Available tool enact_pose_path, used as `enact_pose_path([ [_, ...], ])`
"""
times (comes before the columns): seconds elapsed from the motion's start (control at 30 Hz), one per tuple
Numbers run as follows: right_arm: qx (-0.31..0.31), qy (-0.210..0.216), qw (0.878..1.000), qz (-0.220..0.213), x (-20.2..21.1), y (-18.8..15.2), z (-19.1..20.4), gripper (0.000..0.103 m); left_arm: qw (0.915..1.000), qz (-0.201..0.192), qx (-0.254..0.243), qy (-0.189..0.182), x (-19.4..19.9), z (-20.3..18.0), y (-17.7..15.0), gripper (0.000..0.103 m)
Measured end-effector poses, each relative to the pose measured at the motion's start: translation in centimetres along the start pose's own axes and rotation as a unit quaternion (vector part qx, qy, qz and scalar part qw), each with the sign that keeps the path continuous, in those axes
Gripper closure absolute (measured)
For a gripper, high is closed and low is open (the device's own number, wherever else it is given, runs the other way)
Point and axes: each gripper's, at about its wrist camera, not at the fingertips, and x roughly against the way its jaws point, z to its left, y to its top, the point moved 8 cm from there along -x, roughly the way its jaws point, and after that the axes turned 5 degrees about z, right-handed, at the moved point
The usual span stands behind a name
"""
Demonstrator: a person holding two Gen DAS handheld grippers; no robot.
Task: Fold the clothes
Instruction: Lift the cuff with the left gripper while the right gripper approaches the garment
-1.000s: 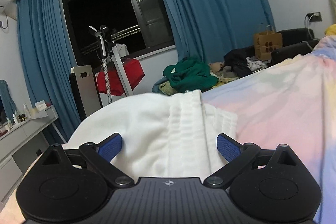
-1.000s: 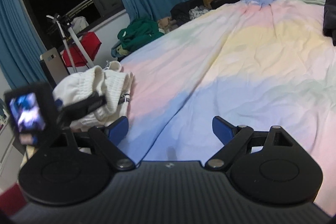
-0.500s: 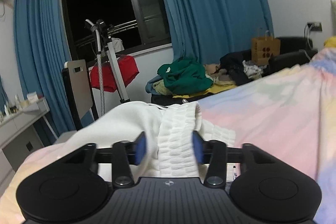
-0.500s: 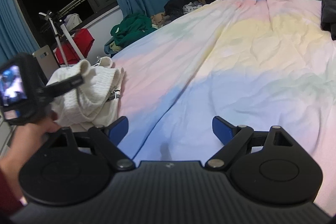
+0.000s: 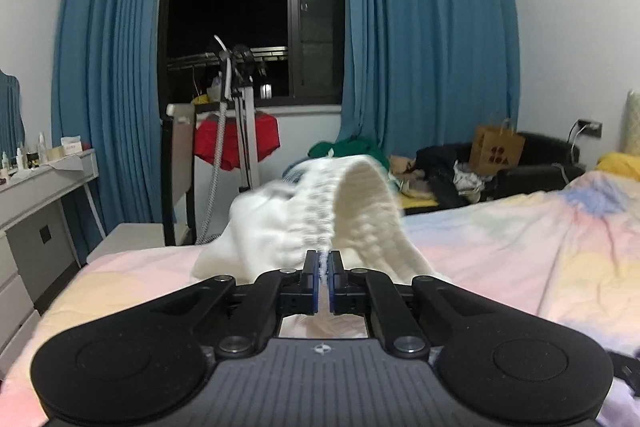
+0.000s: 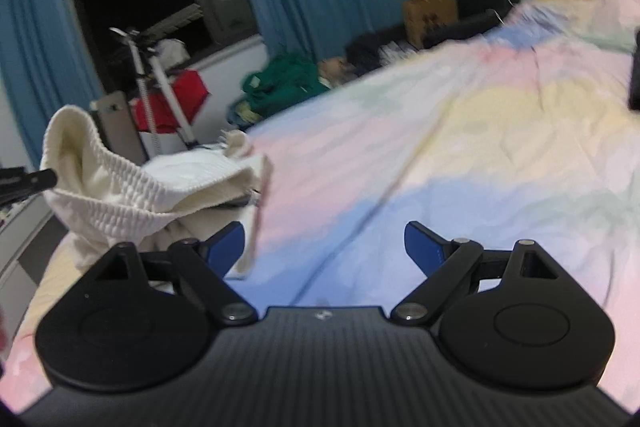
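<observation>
A white knitted garment (image 5: 316, 223) with a ribbed elastic band lies at the bed's left edge. My left gripper (image 5: 324, 269) is shut on that band, which rises in an arch in front of the blue pads. In the right wrist view the same white garment (image 6: 132, 187) hangs lifted at the left, one black finger of the left gripper (image 6: 28, 181) pinching its band. My right gripper (image 6: 324, 243) stands open above the pastel bedspread, nothing between its fingers; its left fingertip is close to the garment's lower fold.
A pastel rainbow bedspread (image 6: 460, 147) covers the bed. A dark garment (image 6: 634, 75) lies at its far right. Beyond the bed are a green clothes pile (image 6: 288, 79), a brown paper bag (image 5: 496, 151), a steamer stand with red cloth (image 5: 236, 143) and a grey desk (image 5: 36, 187).
My left gripper closed on the white garment's ribbed band and lifted it up off the bed. The right gripper stayed open and nearly in place.
</observation>
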Motion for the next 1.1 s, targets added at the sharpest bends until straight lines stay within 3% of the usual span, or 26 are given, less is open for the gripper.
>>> enact_pose_path([
  [0.23,0.044,0.028,0.999,-0.013,1.7,0.1,2.7,0.015,0.9989,0.036,0.014,0.027,6.0,7.3,-4.8,0.098],
  [0.4,0.068,0.052,0.996,0.0,2.0,-0.4,4.3,0.015,0.9959,0.083,0.015,0.033,6.3,11.5,-9.4,0.097],
  [0.6,0.089,0.066,0.994,0.02,1.5,-1.0,6.1,0.015,0.9927,0.117,0.01,0.025,6.6,13.3,-12.9,0.093],
  [0.7,0.098,0.067,0.993,0.028,1.5,-1.6,6.6,0.015,0.9944,0.1,-0.004,0.034,7.0,13.1,-13.0,0.079],
  [0.77,0.102,0.064,0.992,0.033,1.5,-1.8,6.7,0.015,0.9945,0.095,-0.02,0.04,7.1,12.4,-13.2,0.059],
  [1.1,0.096,0.075,0.991,0.047,1.6,-2.3,6.7,0.015,0.9836,0.128,-0.101,0.076,5.8,8.4,-15.0,0.035],
])
